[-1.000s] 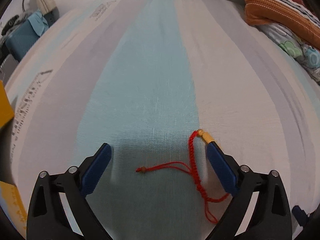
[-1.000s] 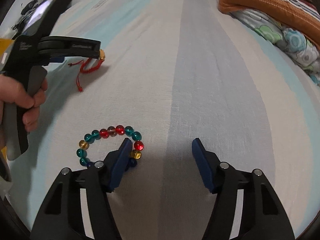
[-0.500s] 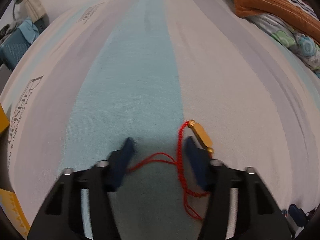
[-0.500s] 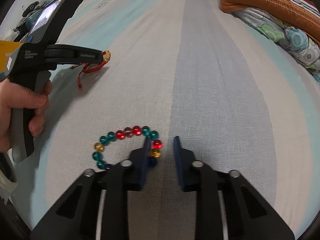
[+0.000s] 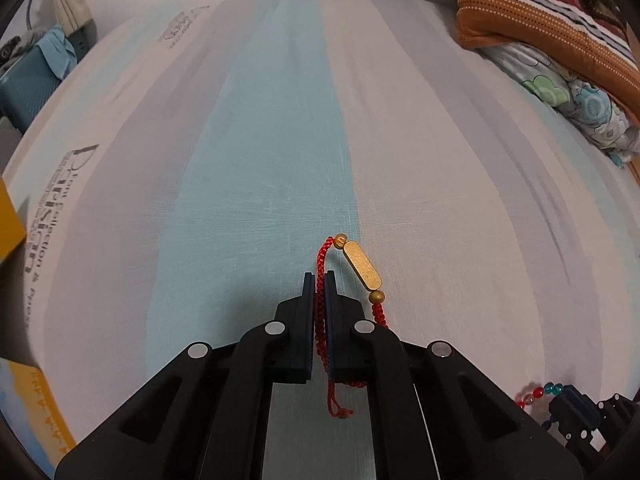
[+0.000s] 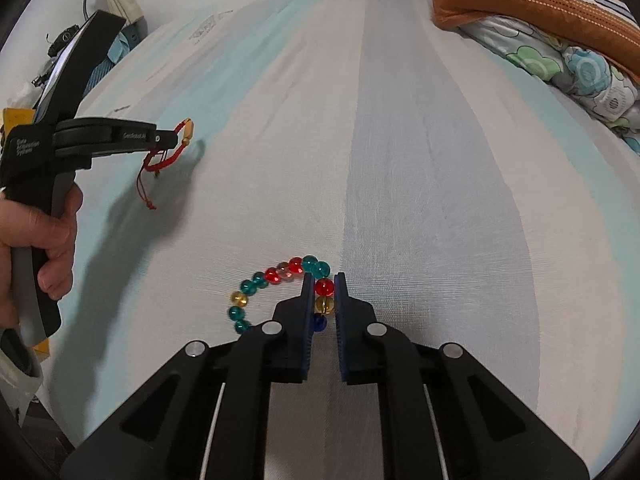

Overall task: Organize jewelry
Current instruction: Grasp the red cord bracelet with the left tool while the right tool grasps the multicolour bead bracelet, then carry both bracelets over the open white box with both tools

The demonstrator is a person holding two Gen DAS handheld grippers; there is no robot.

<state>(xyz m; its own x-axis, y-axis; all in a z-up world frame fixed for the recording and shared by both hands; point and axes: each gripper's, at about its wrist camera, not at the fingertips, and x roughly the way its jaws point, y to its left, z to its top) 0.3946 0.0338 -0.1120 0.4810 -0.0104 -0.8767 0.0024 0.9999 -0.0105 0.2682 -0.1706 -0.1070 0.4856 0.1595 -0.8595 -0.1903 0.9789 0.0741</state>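
Now left gripper (image 5: 319, 276) pinches cord (image 5: 320, 308) mid-braid, lifted off sheet (image 5: 264, 160), so gold bar (image 5: 363, 265) hangs free, far-left in right view. Right gripper (image 6: 320, 280) clamps beads (image 6: 324, 288) on loop's right side, near centre; likely readying lift.

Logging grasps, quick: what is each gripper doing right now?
Left gripper: shut on the red cord bracelet.
Right gripper: shut on the beaded bracelet.
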